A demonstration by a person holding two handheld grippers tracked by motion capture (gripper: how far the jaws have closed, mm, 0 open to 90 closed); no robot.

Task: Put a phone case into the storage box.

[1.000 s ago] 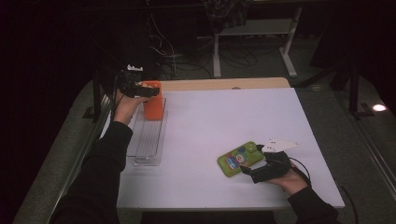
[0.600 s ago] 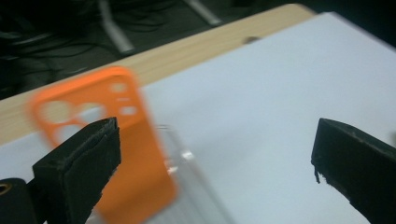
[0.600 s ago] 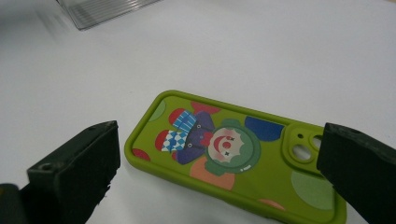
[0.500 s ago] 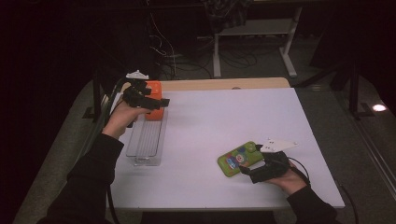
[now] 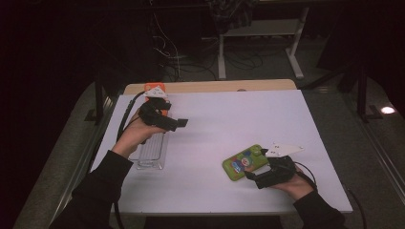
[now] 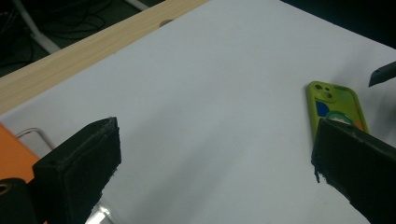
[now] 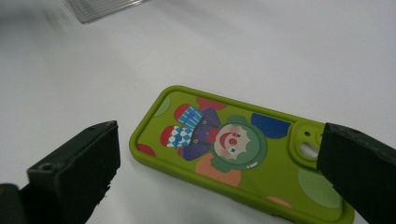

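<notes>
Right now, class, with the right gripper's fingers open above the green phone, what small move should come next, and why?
Probably lower the right gripper and close it across the green phone. Its fingers stand open on either side of the phone, which lies flat on the white table ungripped. The left gripper is open, apart, near the clear tray.
</notes>
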